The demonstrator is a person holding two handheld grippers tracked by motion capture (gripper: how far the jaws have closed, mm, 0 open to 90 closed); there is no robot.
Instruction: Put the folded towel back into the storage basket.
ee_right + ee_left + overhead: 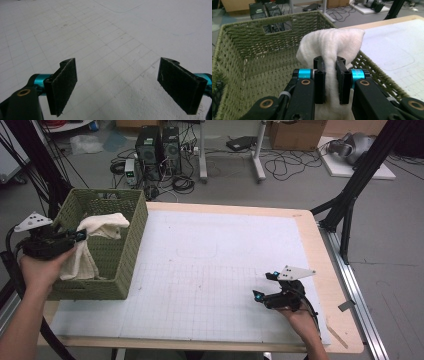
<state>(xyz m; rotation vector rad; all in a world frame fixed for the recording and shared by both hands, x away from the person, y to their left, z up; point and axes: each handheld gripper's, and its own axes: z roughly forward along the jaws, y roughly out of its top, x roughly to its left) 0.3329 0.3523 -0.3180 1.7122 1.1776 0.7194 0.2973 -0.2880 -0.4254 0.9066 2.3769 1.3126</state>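
Note:
A white towel (95, 240) hangs from my left gripper (79, 236) over the green woven basket (132, 245) at the table's left edge. In the left gripper view the black pads (320, 82) pinch a fold of the towel (332, 47), which bulges above them and hangs down inside the basket (257, 57). My right gripper (265, 286) rests low over the white gridded mat (210, 270) near the front right, held by a hand. Its two pads (62, 85) stand wide apart with only the mat (112, 50) between them.
The wooden table's edge (320, 250) runs along the right of the mat. Beyond the table, the floor holds computer towers (157, 145), cables and a desk's legs. Black frame struts (350, 195) stand at the right and far left.

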